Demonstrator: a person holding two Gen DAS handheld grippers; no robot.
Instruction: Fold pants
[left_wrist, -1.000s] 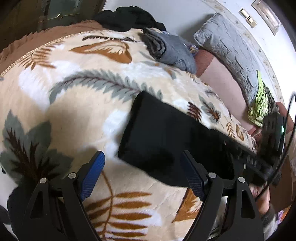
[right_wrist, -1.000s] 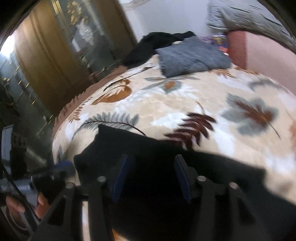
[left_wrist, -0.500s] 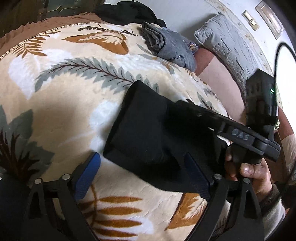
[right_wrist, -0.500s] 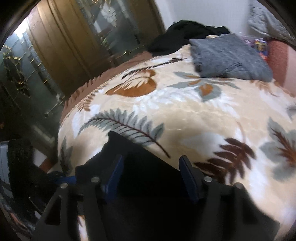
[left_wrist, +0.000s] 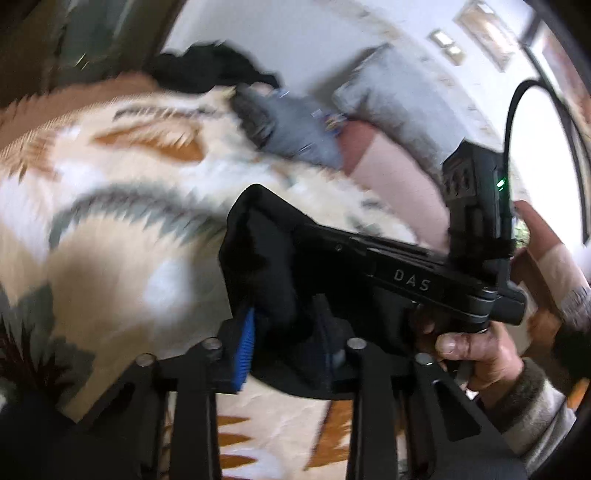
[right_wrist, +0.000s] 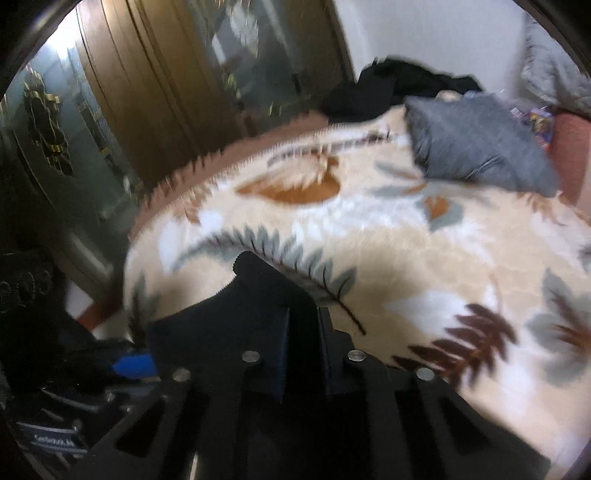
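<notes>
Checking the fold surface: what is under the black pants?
The leaf-print blanket shows beneath and around the black pants. Both tongs have just closed on the fabric; what lies directly under it is covered.

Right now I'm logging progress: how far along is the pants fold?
Done: the black pants already lie as a compact folded bundle on the leaf-print blanket. In hand: the left tool and right tool have just closed on its near edge. Left: carrying that edge over for another fold.
</notes>
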